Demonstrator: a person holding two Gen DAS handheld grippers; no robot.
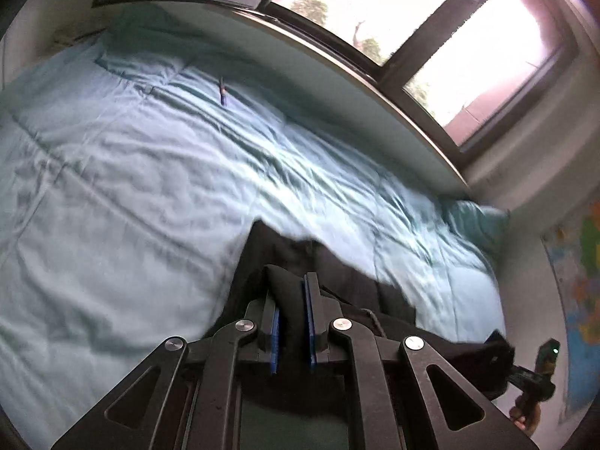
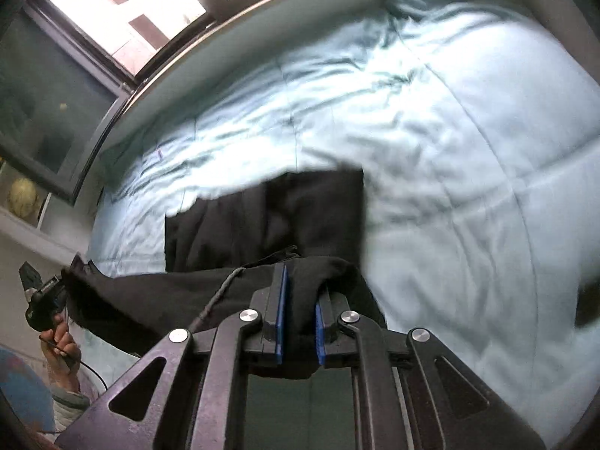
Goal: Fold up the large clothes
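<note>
A black garment [image 1: 288, 255] hangs stretched between my two grippers above a pale blue bed. My left gripper [image 1: 290, 285] is shut on a bunched edge of it, with cloth pinched between the blue pads. In the right wrist view the black garment [image 2: 292, 217] drapes down over the bed, a grey drawstring [image 2: 221, 292] trailing from it. My right gripper [image 2: 300, 285] is shut on another bunch of the same edge. Each view shows the other gripper at its side, held in a hand [image 2: 62, 341], with the cloth running to it.
The pale blue quilt [image 1: 131, 172] covers the bed. A pen [image 1: 222, 92] lies on it near the far side. A window [image 1: 375, 7] runs along the bed's far edge. A teal pillow [image 1: 476, 221] sits at the bed's end. A map [image 1: 581, 300] hangs on the wall.
</note>
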